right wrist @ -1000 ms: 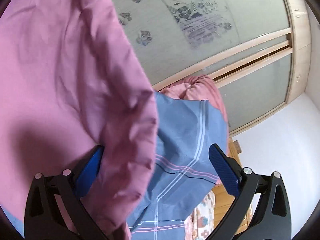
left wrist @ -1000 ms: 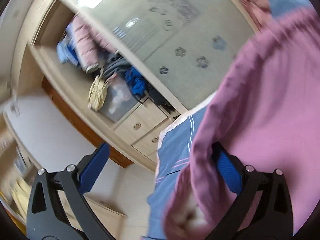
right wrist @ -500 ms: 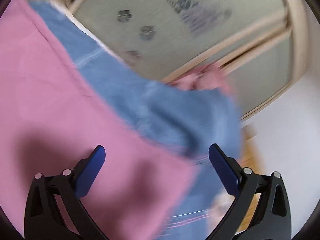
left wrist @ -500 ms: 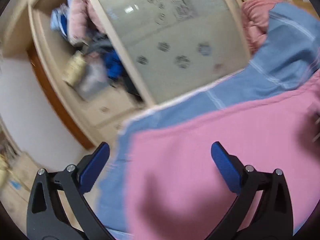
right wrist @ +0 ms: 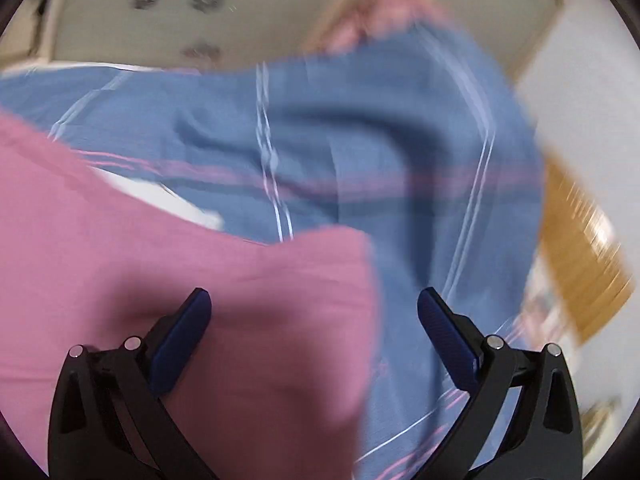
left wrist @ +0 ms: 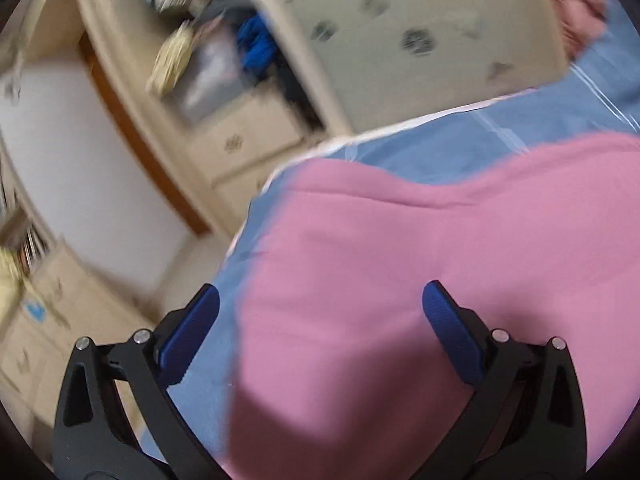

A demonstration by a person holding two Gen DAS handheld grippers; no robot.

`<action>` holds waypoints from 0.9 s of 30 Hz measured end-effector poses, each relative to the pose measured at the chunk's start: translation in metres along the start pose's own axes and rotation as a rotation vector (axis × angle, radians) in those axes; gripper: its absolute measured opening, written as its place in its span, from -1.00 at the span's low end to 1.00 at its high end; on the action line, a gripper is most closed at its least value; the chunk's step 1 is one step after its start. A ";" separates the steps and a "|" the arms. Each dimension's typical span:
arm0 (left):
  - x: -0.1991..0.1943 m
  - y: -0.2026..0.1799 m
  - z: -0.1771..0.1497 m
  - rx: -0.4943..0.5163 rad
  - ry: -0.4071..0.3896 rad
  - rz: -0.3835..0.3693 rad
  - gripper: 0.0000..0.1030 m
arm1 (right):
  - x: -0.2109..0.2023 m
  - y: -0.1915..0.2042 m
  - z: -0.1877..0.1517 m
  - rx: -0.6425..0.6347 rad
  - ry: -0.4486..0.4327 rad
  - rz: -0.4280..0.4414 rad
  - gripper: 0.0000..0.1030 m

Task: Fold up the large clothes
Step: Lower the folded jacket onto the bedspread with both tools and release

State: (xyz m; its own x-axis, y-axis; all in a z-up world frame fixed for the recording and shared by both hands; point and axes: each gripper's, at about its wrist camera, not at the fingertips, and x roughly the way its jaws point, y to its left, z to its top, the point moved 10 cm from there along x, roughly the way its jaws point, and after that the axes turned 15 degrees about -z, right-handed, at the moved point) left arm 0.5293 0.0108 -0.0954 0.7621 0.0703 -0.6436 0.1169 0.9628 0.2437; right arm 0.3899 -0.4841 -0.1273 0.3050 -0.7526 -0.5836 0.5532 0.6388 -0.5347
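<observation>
A large pink garment (left wrist: 400,280) lies spread on a blue striped bedsheet (left wrist: 460,128). My left gripper (left wrist: 320,320) is open just above the garment's left part, its blue pads wide apart and empty. In the right wrist view the same pink garment (right wrist: 160,280) fills the left and its right edge ends between the fingers, with the blue sheet (right wrist: 360,140) beyond. My right gripper (right wrist: 314,322) is open and empty above that edge. Both views are motion-blurred.
An open wardrobe (left wrist: 224,40) stuffed with clothes and drawers stands behind the bed's left side, beside a frosted sliding door (left wrist: 400,20). A pink quilt (right wrist: 380,16) lies at the bed's far end. Wooden floor (right wrist: 580,248) shows on the right.
The pink garment hung draped over the fingers of both grippers a second ago; it now lies flat on the bed. Both grippers have tipped down toward it, still open.
</observation>
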 end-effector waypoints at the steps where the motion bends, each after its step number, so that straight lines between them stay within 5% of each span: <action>1: 0.002 0.015 -0.003 -0.029 0.014 0.026 0.96 | 0.011 -0.004 -0.007 0.036 0.021 0.010 0.97; 3: 0.009 0.038 -0.021 -0.080 0.047 0.087 0.96 | 0.023 -0.002 -0.017 0.043 0.034 -0.001 0.97; 8: 0.011 0.062 -0.054 -0.203 0.094 0.064 0.96 | 0.001 -0.011 -0.012 0.119 -0.032 0.026 0.97; 13: -0.031 0.077 -0.072 -0.288 0.059 0.073 0.96 | -0.078 -0.055 -0.059 0.234 -0.143 0.291 0.97; 15: -0.087 0.067 -0.093 -0.307 -0.051 -0.028 0.96 | -0.117 -0.074 -0.095 0.299 -0.260 0.462 0.97; 17: -0.145 0.045 -0.122 -0.247 -0.174 -0.170 0.96 | -0.131 -0.096 -0.114 0.378 -0.225 0.402 0.97; 20: -0.215 0.019 -0.183 -0.122 -0.282 -0.251 0.96 | -0.162 -0.096 -0.138 0.460 -0.162 0.544 0.97; 22: -0.236 0.011 -0.209 -0.138 -0.237 -0.275 0.96 | -0.196 -0.096 -0.146 0.437 -0.233 0.572 0.97; 27: -0.295 -0.004 -0.224 -0.211 -0.173 -0.351 0.96 | -0.281 -0.091 -0.169 0.200 -0.416 0.443 0.97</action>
State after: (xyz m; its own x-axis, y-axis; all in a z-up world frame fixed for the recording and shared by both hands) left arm 0.1614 0.0448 -0.0691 0.7972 -0.2975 -0.5253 0.2687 0.9541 -0.1325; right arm 0.1228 -0.3035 -0.0180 0.7911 -0.4488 -0.4157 0.4274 0.8916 -0.1492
